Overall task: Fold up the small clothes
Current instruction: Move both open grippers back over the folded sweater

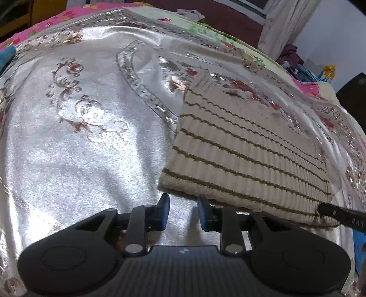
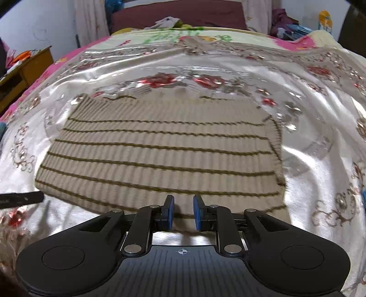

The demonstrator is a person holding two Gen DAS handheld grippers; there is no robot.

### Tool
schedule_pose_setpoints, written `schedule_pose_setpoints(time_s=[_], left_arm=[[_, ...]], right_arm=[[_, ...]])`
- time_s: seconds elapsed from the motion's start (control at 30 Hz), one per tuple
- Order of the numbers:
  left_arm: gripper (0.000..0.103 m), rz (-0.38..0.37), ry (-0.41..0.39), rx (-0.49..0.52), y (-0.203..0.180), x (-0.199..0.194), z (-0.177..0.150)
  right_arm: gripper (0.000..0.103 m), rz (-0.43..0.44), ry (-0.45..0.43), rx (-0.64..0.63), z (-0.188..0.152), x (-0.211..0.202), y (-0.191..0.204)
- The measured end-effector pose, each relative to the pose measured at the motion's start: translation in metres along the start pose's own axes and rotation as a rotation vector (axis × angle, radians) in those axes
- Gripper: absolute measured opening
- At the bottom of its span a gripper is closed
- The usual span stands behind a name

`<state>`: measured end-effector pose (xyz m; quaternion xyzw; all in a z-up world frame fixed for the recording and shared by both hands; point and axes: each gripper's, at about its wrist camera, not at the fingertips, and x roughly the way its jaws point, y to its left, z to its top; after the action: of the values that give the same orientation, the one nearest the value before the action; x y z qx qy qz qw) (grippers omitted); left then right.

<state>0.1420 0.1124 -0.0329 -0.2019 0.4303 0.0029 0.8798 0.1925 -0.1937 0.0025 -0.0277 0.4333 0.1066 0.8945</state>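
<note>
A: Start at the left gripper (image 1: 183,206). How do its jaws stand?

B: Released. The two black fingers with blue pads (image 1: 165,209) stand apart with only the shiny cloth showing in the gap. Nothing is pinched. The right-hand pad sits just at the near edge of the garment, but I cannot tell whether it touches it.

A: And the right gripper (image 2: 183,208)?

B: Also released. Its blue pads (image 2: 169,211) are parted, and the near hem of the garment shows in the gap without being squeezed.

A: Where is the garment?

B: The cream ribbed knit garment with thin olive-brown stripes (image 2: 160,155) lies flat as a rough rectangle on the silvery satin bedspread with embroidered red flowers and scrolls (image 1: 80,141). From the left wrist camera it lies to the right of the fingers, running away toward the upper right; from the right wrist camera it lies straight ahead, filling the middle.

A: Do the grippers see each other?

B: Yes. A black finger tip enters the left view from the right edge at the garment's near corner, and another shows at the left edge of the right view, just beside the garment's near left corner.

A: Further out?

B: A pink and pale floral sheet (image 2: 160,36) under the bedspread, a dark maroon headboard (image 2: 178,16), a yellow wooden side table (image 2: 29,66) to the left, pale curtains (image 1: 283,25), and a heap of clothes (image 2: 283,22) by the white wall.
</note>
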Motion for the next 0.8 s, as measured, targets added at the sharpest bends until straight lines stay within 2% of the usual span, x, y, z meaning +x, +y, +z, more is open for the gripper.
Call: schedule_pose_setpoints(time_s=[0.3, 0.57, 0.7, 0.8], left_arm=[[0.043, -0.005, -0.005, 0.044, -0.004, 0.003, -0.010], [0.058, -0.035, -0.020, 0.068, -0.008, 0.002, -0.016], [0.061, -0.059, -0.038, 0.042, -0.006, 0.000, -0.017], [0.061, -0.115, -0.059, 0.001, -0.001, -0.003, -0.017]], right_arm=[[0.021, 0.031, 0.009, -0.078, 0.015, 0.004, 0.044], [0.023, 0.051, 0.017, -0.129, 0.025, 0.011, 0.073], [0.025, 0.057, 0.022, -0.148, 0.030, 0.012, 0.082], [0.028, 0.071, 0.021, -0.150, 0.039, 0.013, 0.088]])
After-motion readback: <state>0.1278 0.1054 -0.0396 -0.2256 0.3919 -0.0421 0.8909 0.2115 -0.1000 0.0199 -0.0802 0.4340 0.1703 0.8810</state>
